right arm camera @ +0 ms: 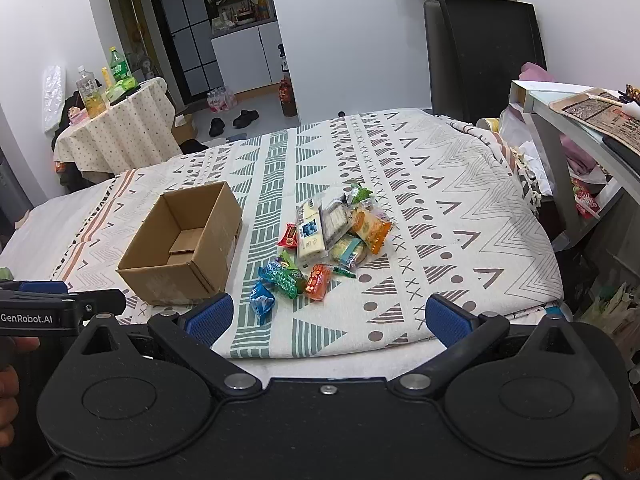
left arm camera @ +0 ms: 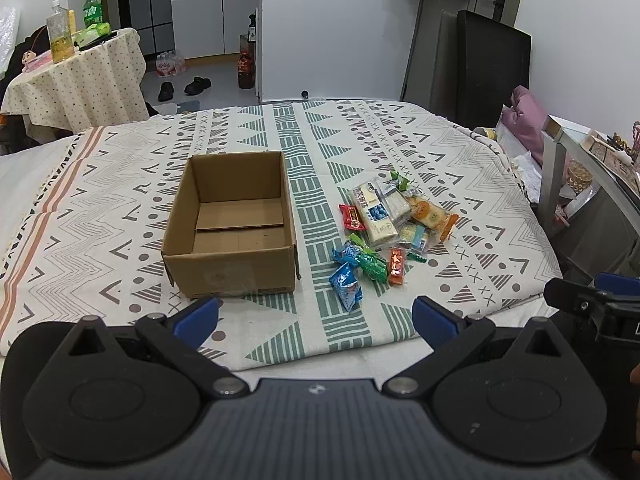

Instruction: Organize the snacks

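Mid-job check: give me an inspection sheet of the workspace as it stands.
Surface: patterned cloth over a bed, flat.
Job's things: cardboard box open and empty; snack pile loose to its right, apart from it.
Clutter: nothing seen on the cloth.
Grippers: left gripper and right gripper open, holding nothing, short of the items.
Cables: nothing seen.
Surroundings: side table with bottles, shoes on floor, shelf at right.
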Demonstrator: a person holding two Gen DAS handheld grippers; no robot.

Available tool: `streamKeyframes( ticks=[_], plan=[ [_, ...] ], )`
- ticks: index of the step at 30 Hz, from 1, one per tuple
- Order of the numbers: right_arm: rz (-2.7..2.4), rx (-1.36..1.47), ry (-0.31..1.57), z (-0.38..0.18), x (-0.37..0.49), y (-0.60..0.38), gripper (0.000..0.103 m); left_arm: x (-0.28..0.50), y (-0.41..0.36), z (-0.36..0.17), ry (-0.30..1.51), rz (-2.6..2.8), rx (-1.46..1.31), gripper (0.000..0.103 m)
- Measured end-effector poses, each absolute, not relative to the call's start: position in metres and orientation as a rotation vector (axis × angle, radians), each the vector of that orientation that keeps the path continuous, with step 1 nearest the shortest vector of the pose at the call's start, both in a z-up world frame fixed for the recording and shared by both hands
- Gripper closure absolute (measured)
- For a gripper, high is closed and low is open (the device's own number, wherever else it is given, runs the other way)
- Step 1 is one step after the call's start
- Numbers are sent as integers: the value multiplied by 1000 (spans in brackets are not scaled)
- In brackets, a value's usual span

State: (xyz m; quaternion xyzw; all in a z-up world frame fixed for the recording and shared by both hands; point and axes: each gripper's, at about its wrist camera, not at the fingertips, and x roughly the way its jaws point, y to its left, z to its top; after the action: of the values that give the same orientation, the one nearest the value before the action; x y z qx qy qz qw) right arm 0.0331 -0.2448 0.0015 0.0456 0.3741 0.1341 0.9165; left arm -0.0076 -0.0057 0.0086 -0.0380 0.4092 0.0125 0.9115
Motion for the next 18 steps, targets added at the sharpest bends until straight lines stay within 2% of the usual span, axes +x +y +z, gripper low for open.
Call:
streamKeyframes(
  ticks=[18],
  plan=[
    [282, 84, 772, 0, 37, -244, 0, -8, -1, 11, 839, 31, -97, 0]
  ],
)
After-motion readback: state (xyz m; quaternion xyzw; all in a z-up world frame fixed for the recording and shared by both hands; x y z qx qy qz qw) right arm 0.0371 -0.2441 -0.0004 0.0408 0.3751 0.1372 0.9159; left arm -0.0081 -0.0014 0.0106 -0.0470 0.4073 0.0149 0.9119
